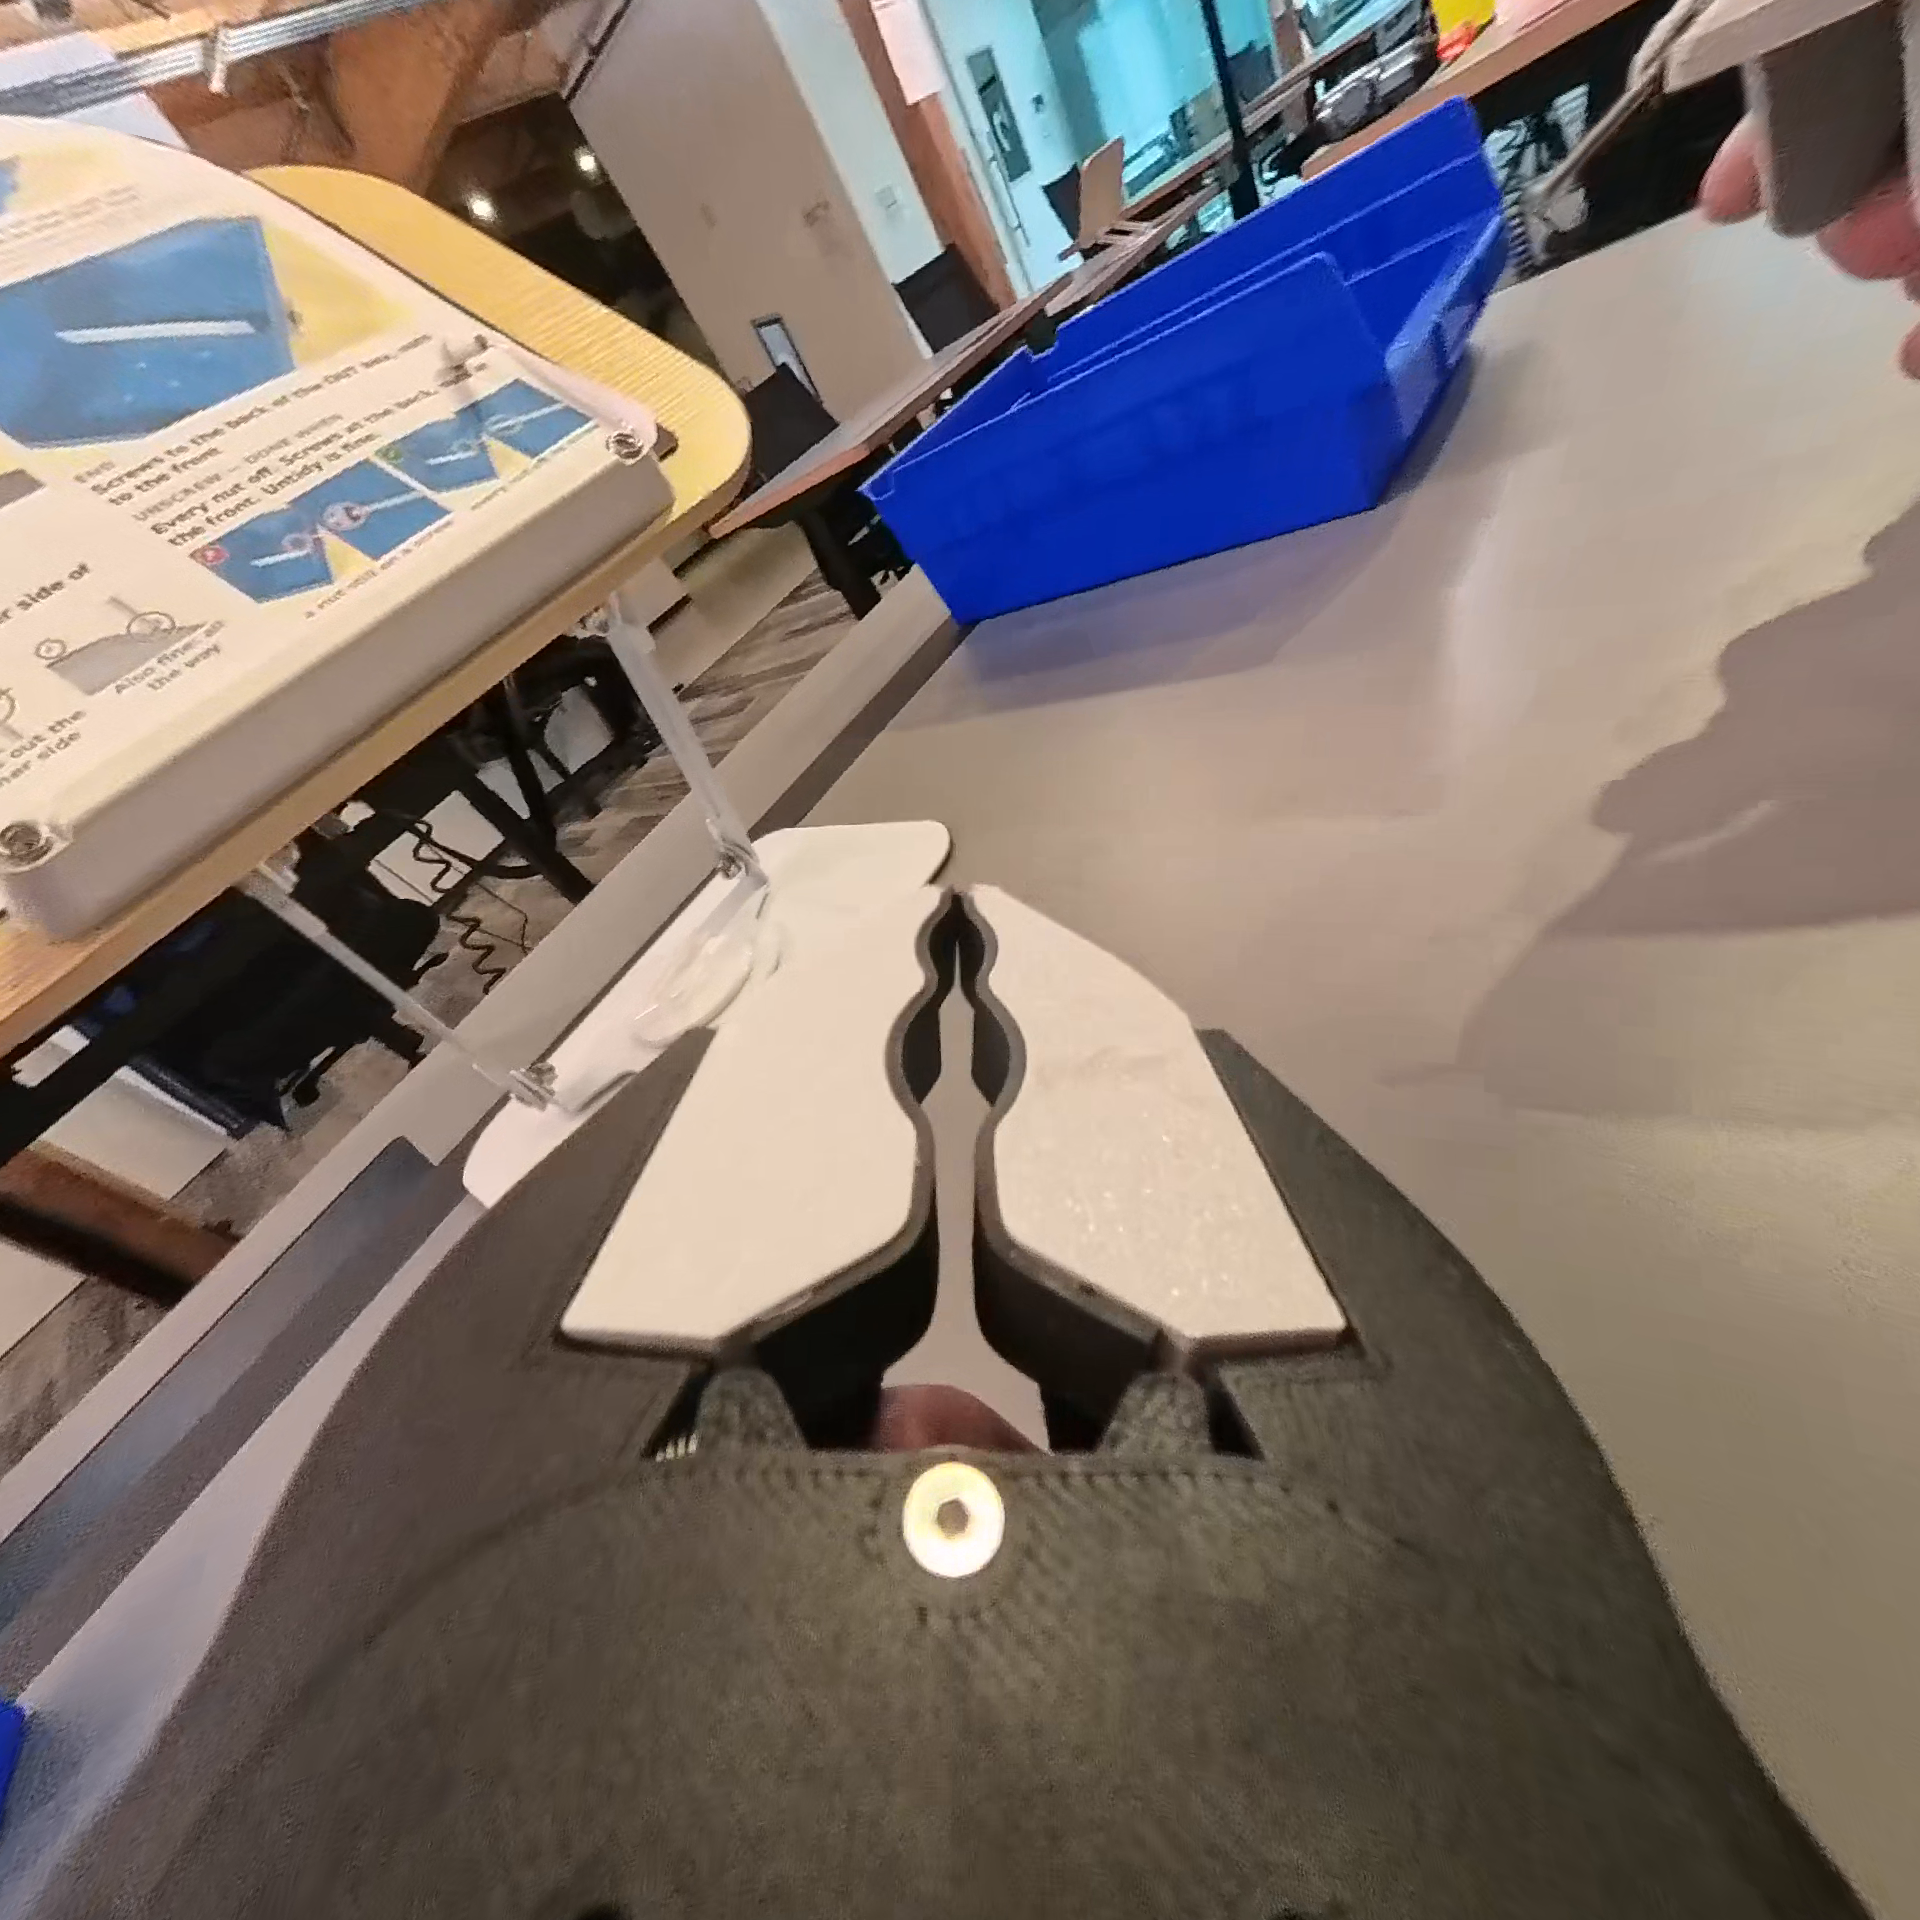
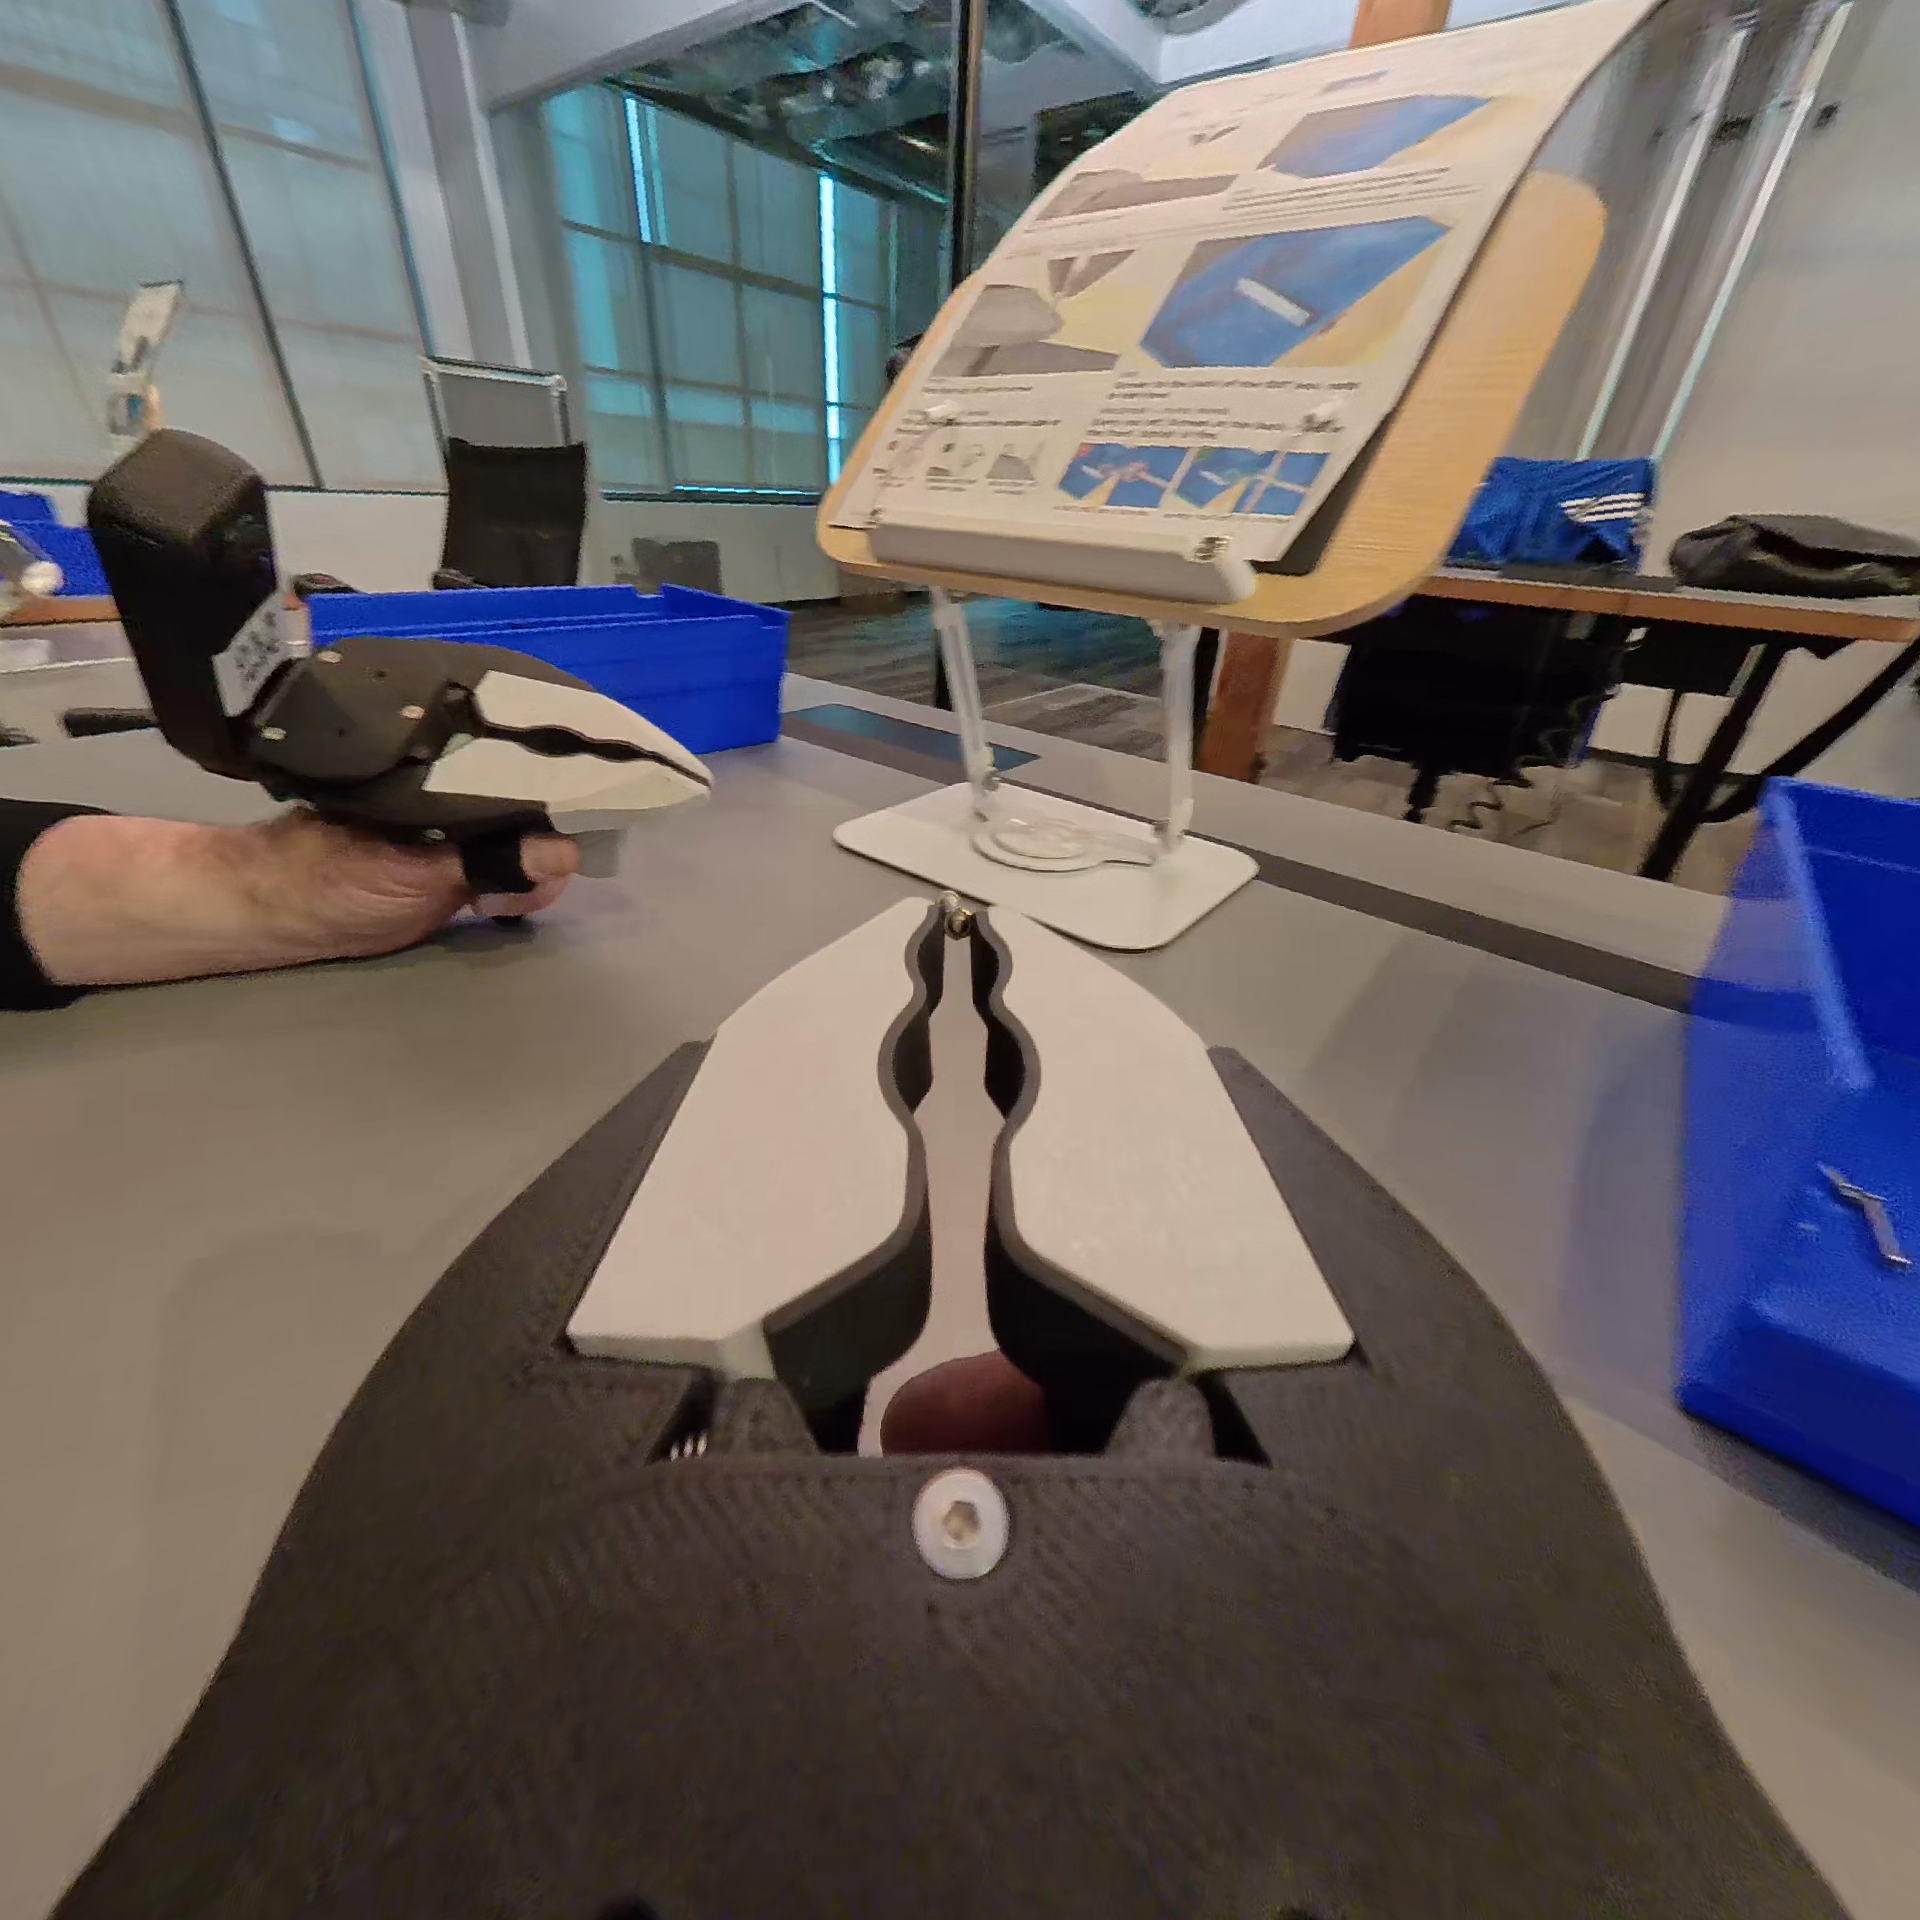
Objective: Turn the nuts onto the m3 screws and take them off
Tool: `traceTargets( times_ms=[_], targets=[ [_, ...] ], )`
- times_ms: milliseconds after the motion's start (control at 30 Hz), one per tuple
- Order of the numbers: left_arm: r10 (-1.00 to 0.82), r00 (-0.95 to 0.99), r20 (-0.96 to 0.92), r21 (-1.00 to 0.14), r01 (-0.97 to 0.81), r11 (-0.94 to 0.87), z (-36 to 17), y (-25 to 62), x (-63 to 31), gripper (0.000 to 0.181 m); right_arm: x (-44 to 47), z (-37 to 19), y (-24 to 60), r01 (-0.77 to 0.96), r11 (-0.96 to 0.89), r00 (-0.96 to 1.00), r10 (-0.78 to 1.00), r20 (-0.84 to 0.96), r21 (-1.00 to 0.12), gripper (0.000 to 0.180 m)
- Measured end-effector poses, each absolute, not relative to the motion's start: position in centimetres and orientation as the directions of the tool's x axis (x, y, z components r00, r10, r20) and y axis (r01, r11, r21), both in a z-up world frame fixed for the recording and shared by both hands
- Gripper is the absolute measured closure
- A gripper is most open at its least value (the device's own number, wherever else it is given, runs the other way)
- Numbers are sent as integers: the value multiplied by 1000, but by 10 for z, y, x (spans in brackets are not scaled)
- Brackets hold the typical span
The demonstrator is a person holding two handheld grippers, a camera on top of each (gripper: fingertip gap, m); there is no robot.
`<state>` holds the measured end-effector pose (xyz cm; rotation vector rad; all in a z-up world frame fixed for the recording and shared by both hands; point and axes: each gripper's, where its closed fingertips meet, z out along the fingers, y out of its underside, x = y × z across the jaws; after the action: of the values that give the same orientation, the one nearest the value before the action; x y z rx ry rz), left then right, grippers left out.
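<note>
My right gripper (image 2: 958, 920) is shut on a small metal piece (image 2: 956, 914), a nut or a screw tip, pinched at the very fingertips above the grey table (image 2: 312, 1143). A blue bin (image 2: 1829, 1143) at the right holds a few long screws (image 2: 1870, 1226). My left gripper (image 1: 961, 899) is shut with nothing visible between its fingertips. It also shows in the right wrist view (image 2: 691, 777), held low with the hand resting on the table. The hand holding the right gripper (image 1: 1829, 156) shows at the top right of the left wrist view.
A second blue bin (image 1: 1195, 416) stands at the far table edge and also shows in the right wrist view (image 2: 623, 644). An instruction board (image 2: 1195, 343) on a white stand base (image 2: 1164, 894) stands ahead of the right gripper. The table edge (image 1: 727, 831) runs along the left. Across from one pair of fingers to the other is roughly 20 centimetres.
</note>
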<state>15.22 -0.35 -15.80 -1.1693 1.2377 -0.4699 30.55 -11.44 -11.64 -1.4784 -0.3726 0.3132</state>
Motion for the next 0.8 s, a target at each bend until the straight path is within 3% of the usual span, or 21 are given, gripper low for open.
traceTargets(
  times_ms=[33,400,800],
  targets=[
    [-810,344,-475,-874,-297,385,-158,1,155,181,314,-117,-113,37,77,916,397,64,-996,175],
    [-815,337,-472,-880,-237,412,-144,12,216,181,359,-121,-112,59,102,976,204,79,-993,175],
    [-791,345,-505,-859,-285,425,-149,19,204,181,362,-123,-121,83,95,983,158,98,-992,175]
  ],
)
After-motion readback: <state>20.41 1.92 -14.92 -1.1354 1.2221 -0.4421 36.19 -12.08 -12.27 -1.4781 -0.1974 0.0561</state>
